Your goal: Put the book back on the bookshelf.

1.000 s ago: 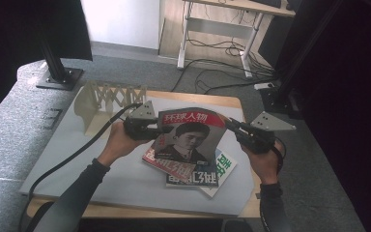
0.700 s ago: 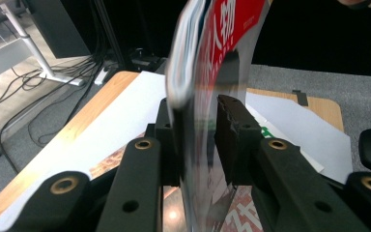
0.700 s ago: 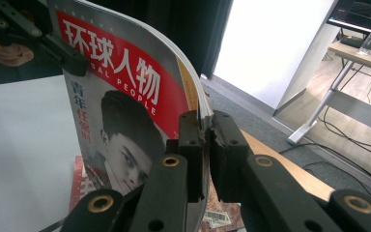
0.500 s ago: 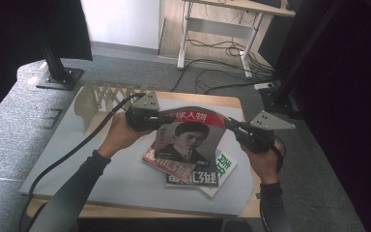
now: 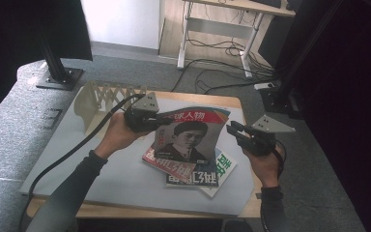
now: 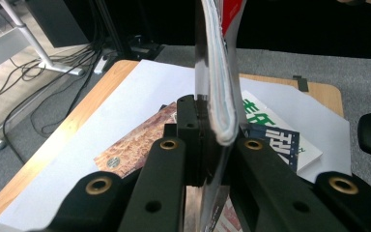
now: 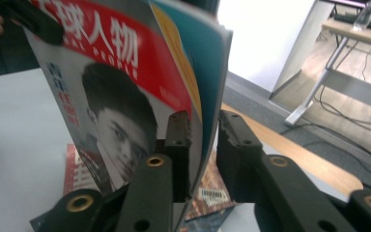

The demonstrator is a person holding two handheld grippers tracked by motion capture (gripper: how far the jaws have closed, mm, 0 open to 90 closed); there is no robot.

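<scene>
Left of the wooden desk (image 5: 207, 99): pale lattice rack (image 5: 104, 96), dark monitor stand (image 5: 58, 77). Behind it: tangled floor cables (image 5: 212, 72).

Free room and obstacles. I see bare white mat (image 5: 77, 145) left of the magazine stack (image 5: 193, 174), open for passage. A wooden rack (image 5: 104, 96) blocks the far-left corner; the raised magazine (image 5: 188, 137) stands between my grippers.

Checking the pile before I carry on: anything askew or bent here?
Yes. The top magazine is lifted off the stack and bowed, with the left gripper clamped on its edge. The stack is fanned, not squared.
</scene>
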